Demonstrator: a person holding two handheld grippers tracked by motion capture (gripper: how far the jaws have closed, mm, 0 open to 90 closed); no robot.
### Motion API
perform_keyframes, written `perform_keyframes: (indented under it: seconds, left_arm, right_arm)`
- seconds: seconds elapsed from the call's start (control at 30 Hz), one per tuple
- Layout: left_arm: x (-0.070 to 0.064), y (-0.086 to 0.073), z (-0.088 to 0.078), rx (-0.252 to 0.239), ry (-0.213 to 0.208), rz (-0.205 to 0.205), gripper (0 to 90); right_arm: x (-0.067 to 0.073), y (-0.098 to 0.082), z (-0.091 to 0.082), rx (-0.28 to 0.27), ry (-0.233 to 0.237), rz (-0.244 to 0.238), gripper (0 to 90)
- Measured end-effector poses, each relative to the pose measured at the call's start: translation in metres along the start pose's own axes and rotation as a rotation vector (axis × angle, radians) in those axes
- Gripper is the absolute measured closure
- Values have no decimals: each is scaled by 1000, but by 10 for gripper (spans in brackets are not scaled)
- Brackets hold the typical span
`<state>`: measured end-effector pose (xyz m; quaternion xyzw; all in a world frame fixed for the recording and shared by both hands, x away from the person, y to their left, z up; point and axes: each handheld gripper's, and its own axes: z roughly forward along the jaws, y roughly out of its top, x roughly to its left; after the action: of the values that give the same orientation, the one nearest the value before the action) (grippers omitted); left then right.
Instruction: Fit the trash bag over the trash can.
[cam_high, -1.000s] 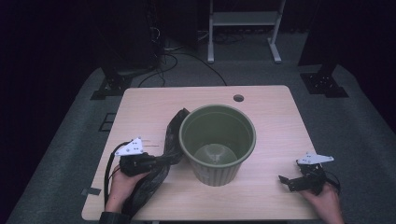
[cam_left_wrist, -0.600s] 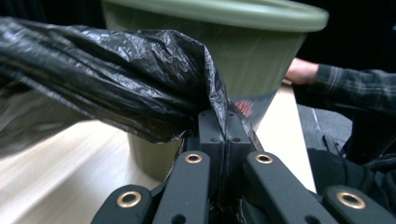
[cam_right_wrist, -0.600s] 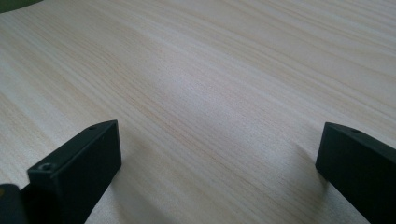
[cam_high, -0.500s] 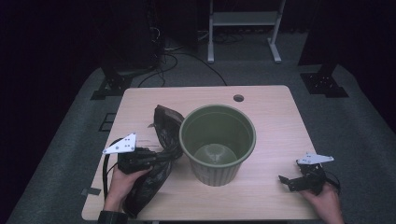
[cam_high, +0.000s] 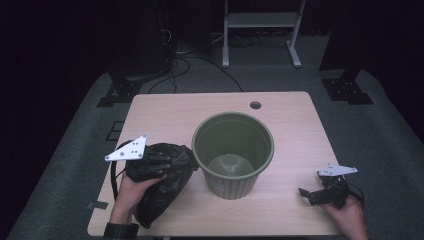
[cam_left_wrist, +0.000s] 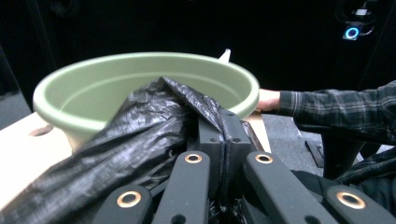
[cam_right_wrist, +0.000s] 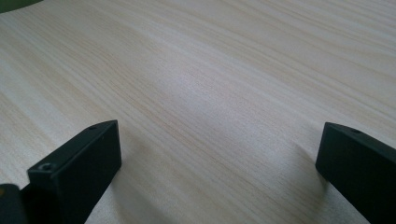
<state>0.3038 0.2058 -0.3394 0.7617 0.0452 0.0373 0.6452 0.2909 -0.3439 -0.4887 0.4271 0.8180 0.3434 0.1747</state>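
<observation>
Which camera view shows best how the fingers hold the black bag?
The left gripper view: its fingers are shut on the black bag. The high view shows the whole bag, not the pinch. The right gripper view looks elsewhere.

Dim room, dark surroundings; table (cam_high: 165, 107) evenly lit from above; soft shadows; slight blur throughout.
</observation>
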Motion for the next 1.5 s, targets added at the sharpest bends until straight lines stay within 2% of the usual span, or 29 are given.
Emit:
perform_keyframes:
  seconds: [0.27, 0.47, 0.5, 0.57, 0.67, 0.87, 1.2, 1.5]
  left_arm:
    - [-1, 28, 6, -27, -39, 39, 889]
    - [1, 54, 17, -46, -76, 68, 889]
    - [1, 54, 17, -46, -76, 68, 889]
    - [3, 68, 24, -57, -102, 85, 888]
    - [4, 74, 27, -64, -115, 91, 888]
    - [8, 93, 45, -74, -160, 109, 888]
    - [20, 111, 78, -104, -253, 95, 888]
    - [17, 124, 105, -110, -320, 101, 888]
  right_arm:
    - [0, 0, 0, 0, 0, 0, 0]
    - [0, 0, 0, 0, 0, 0, 0]
    - [0, 0, 0, 0, 0, 0, 0]
    - [0, 0, 0, 0, 0, 0, 0]
    - [0, 0, 0, 0, 0, 0, 0]
    - [0, 0, 0, -1, 1, 0, 0]
    - [0, 0, 0, -1, 1, 0, 0]
    - [0, 0, 0, 0, 1, 0, 0]
